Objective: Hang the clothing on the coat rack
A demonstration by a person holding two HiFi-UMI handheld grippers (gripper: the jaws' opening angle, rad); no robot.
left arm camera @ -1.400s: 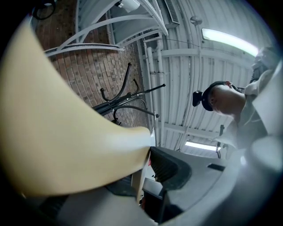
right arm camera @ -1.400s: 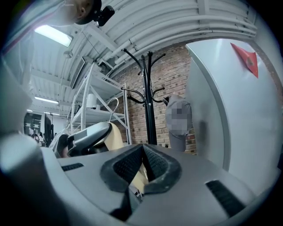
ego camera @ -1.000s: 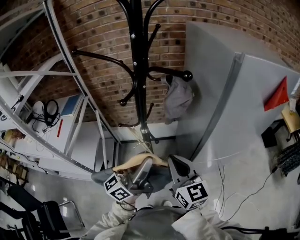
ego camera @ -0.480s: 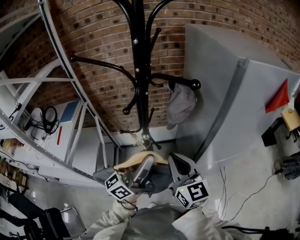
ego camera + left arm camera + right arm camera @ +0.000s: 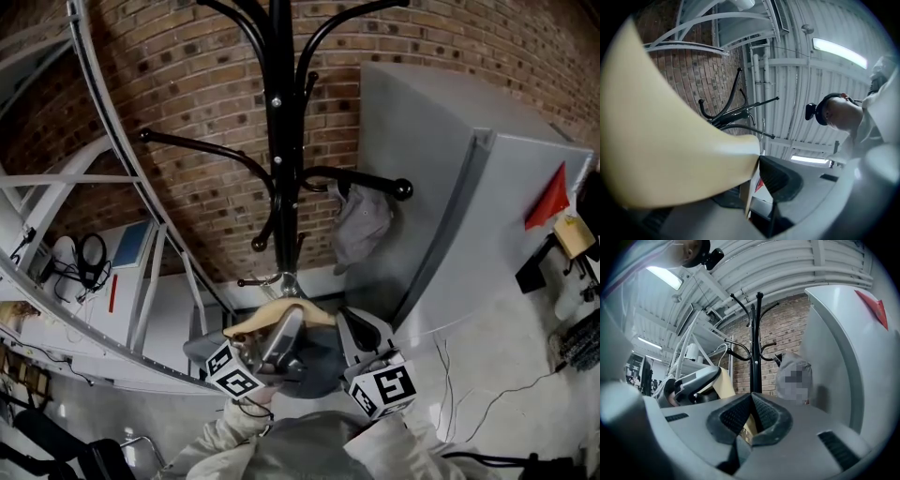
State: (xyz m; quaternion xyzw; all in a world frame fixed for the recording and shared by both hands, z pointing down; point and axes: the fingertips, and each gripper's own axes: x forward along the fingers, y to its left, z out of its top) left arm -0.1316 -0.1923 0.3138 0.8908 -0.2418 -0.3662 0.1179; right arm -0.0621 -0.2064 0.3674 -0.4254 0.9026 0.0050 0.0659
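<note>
Left claw [image 5: 281,334] is clamped on the cream garment [image 5: 267,319]. In the left gripper view the cloth fills the gap and sits hard against the dark pad. Right claw [image 5: 354,330] is pressed together too, with a sliver of cream at the pad seam, so I read it as pinching the other edge. The two-point hold keeps the cloth spread between the claws, low in front of me and near the coat rack [image 5: 279,141] pole, ready to go over a hook. It's not on the rack yet.

Grey garment [image 5: 361,225] already hangs near the ball tip of the right-hand arm. The long left arm [image 5: 202,150] is bare, so that's the likely target.

Versus half a second ago: the rack has slid down in the head view and the ball tip has shifted down-right, so I'm probably closing in. Grip and claw spacing are unchanged.
</note>
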